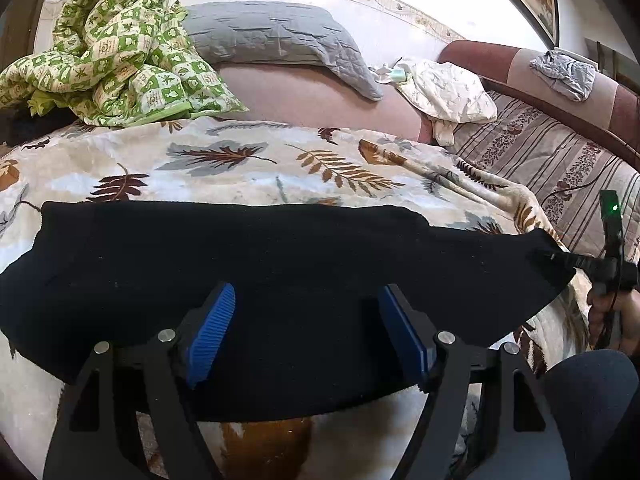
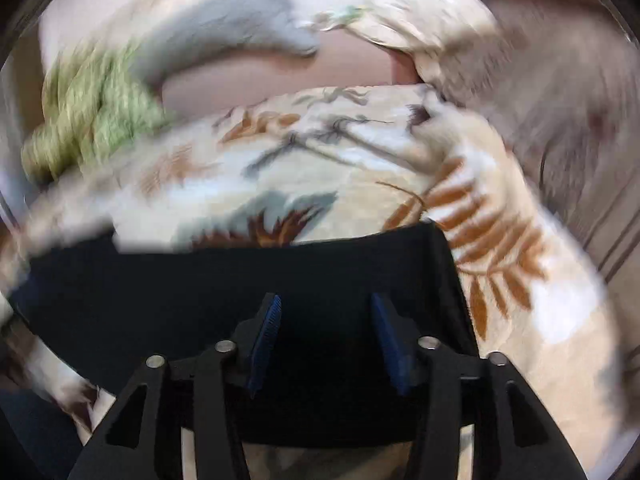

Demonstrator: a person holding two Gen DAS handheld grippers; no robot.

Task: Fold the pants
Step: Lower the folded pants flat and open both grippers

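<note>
Black pants (image 1: 280, 264) lie flat in a long band across a leaf-print blanket (image 1: 248, 164) on the bed. My left gripper (image 1: 306, 300) is open and hovers over the pants' near middle, blue pads (image 1: 210, 334) apart, holding nothing. My right gripper (image 2: 324, 308) is open too, over the pants' right end (image 2: 280, 292); this view is motion-blurred. In the left wrist view the right gripper's body (image 1: 600, 268) shows at the pants' right edge, held by a hand.
A green checked quilt (image 1: 112, 48) is heaped at the back left. A grey pillow (image 1: 280, 36) and a white cloth (image 1: 444, 88) lie behind. A striped sofa cover (image 1: 552, 160) is on the right. My knee (image 1: 588, 400) is at bottom right.
</note>
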